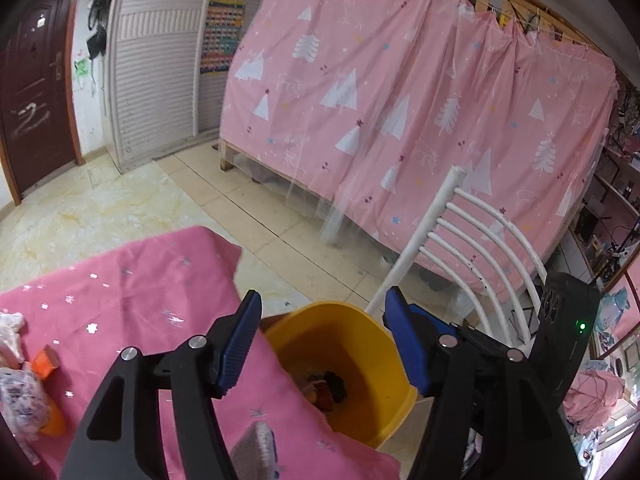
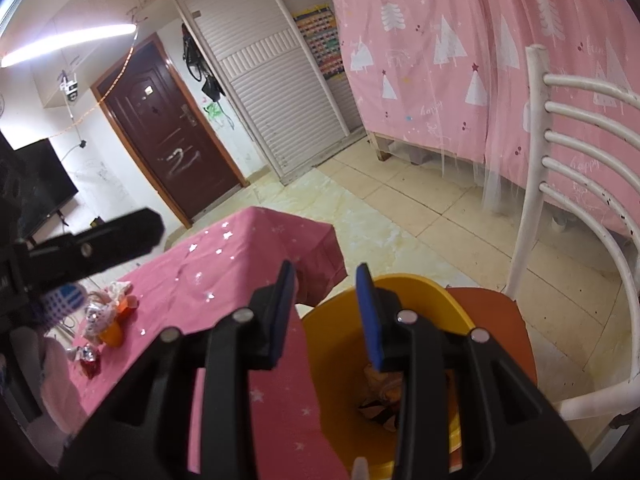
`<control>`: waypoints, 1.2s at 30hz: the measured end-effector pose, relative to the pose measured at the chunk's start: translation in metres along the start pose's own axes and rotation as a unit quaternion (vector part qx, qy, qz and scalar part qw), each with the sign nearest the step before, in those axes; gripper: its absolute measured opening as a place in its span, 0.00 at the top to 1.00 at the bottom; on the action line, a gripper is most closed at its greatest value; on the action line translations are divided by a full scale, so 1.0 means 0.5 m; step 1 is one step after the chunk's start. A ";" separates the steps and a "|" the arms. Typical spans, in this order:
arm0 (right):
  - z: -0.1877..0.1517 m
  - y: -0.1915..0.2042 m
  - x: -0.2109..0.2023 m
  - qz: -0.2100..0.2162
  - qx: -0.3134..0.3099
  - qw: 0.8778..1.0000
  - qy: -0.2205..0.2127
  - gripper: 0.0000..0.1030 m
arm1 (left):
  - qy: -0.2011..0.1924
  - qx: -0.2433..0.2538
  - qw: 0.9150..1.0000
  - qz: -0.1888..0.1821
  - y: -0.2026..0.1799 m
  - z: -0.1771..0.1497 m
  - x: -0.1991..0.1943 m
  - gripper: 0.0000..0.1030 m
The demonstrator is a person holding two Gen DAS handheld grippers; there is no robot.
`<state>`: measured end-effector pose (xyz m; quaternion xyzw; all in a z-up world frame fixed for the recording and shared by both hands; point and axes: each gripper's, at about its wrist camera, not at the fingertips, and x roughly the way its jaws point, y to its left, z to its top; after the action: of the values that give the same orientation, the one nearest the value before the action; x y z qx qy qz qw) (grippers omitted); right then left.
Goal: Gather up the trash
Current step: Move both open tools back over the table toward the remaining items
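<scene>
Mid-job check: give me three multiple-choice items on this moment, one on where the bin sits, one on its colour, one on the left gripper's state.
1. Where is the bin?
A. on the chair seat
B. on the table
C. under the bed

2. What colour is the bin?
A. blue
B. yellow
C. white

3. How is the left gripper?
A. shut on a wrapper
B. shut, empty
C. open, empty

Answers:
1 A, the right wrist view shows it on the orange seat beside the table.
2 B, its wall is yellow in both views.
3 C, the blue pads stand apart above the bin, nothing between them.
</scene>
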<state>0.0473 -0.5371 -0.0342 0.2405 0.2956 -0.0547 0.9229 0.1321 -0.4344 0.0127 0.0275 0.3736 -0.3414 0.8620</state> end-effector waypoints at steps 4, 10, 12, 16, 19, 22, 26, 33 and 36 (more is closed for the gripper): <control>0.002 0.046 0.003 0.009 -0.018 1.000 0.001 0.71 | -0.018 -0.002 1.000 0.021 0.027 0.005 -0.045 0.45; -0.001 0.135 0.029 0.028 -0.051 0.998 0.015 0.71 | -0.041 -0.012 0.997 0.061 0.093 0.006 -0.116 0.44; -0.003 0.168 0.038 0.035 -0.064 0.997 0.019 0.71 | -0.046 -0.021 0.996 0.075 0.123 0.005 -0.139 0.43; -0.009 0.230 0.052 0.049 -0.086 0.995 0.029 0.70 | -0.057 -0.041 0.992 0.101 0.183 -0.001 -0.182 0.40; -0.017 0.281 0.064 0.062 -0.106 0.992 0.037 0.64 | -0.063 -0.056 0.989 0.120 0.227 -0.004 -0.210 0.39; -0.023 0.322 0.074 0.071 -0.125 0.989 0.045 0.59 | -0.066 -0.065 0.985 0.144 0.265 -0.009 -0.235 0.39; -0.037 0.382 0.093 0.086 -0.150 0.983 0.058 0.59 | -0.068 -0.071 0.979 0.181 0.311 -0.022 -0.258 0.36; -0.065 0.461 0.114 0.108 -0.185 0.974 0.076 0.50 | -0.060 -0.103 0.969 0.214 0.412 -0.036 -0.285 0.35; -0.074 0.481 0.128 0.114 -0.192 0.971 0.086 0.50 | -0.056 -0.114 0.966 0.225 0.450 -0.042 -0.290 0.34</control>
<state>0.1390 -0.3056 0.0018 0.0943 0.3494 0.1293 0.9232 0.1850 -0.1734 0.0472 -0.0063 0.3451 -0.0945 0.9338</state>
